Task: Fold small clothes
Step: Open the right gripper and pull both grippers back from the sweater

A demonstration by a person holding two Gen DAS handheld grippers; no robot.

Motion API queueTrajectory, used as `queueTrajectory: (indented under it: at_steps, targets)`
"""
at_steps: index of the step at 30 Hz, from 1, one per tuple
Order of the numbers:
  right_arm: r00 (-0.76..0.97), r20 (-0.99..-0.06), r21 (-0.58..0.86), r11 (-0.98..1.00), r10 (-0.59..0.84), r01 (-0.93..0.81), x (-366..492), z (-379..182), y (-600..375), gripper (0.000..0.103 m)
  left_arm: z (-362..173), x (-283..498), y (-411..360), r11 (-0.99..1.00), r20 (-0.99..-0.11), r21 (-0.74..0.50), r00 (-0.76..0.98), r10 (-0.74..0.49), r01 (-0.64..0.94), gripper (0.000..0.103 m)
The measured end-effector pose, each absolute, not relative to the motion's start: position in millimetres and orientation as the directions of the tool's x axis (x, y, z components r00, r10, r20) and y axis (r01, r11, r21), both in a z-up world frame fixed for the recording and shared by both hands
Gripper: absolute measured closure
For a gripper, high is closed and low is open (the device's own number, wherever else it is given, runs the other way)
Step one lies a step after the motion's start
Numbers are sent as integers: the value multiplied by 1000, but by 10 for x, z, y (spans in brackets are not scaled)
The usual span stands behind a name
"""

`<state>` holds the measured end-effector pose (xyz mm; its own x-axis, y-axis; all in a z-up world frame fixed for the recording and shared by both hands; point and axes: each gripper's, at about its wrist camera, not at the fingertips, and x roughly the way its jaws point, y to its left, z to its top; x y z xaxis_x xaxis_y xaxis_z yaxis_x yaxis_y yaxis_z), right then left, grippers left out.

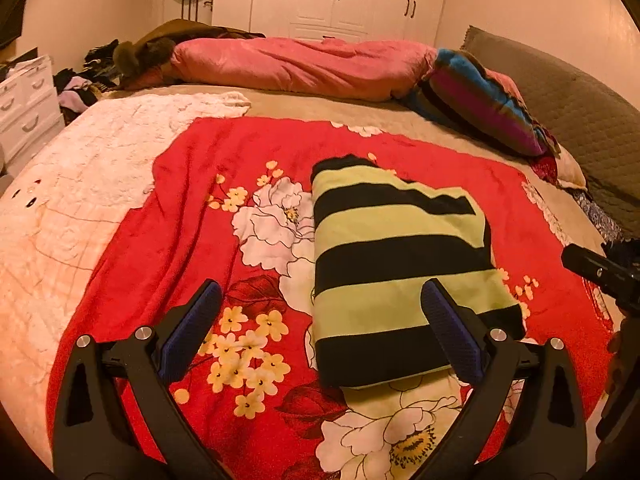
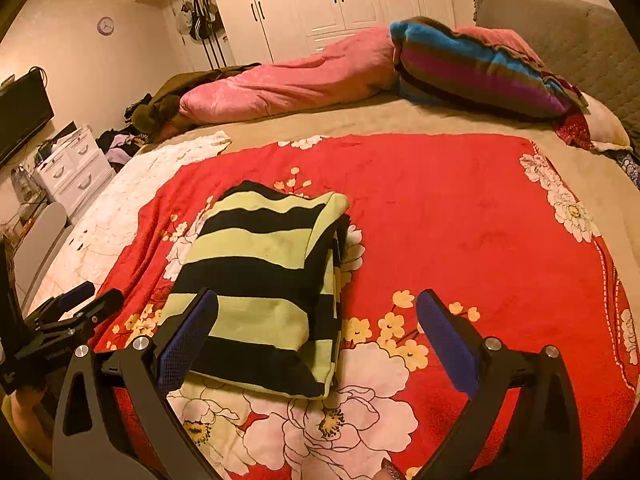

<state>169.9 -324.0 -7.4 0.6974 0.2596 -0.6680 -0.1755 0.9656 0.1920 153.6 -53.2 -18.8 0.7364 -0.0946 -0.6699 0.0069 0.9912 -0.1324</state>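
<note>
Evidently the fold is finished: the striped garment (image 1: pixel 400 276) lies compact beyond both the left gripper (image 1: pixel 324 332) and right gripper (image 2: pixel 320 340), jaws wide, gripping nothing. Next likely calls for setting it aside.

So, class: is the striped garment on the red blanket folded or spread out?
Folded. The striped garment lies as a compact layered rectangle on the red blanket, stacked edges visible along its side.

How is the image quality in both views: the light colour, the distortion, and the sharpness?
Left wrist view: warm orange light, strong fisheye bending of the bed, dark corners; the striped garment is fairly sharp, and its own fingers are too. Right wrist view: same warm cast, curved wardrobe, the garment clear, background softer.
</note>
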Motion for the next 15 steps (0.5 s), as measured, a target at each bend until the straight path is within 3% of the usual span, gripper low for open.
queueTrajectory:
  at_steps: [15]
  targets:
    - [735,-618,187,960,279,-207,1249,261,-3256,4,267,1096,-613,996,-612,-92,788,-67,13,9]
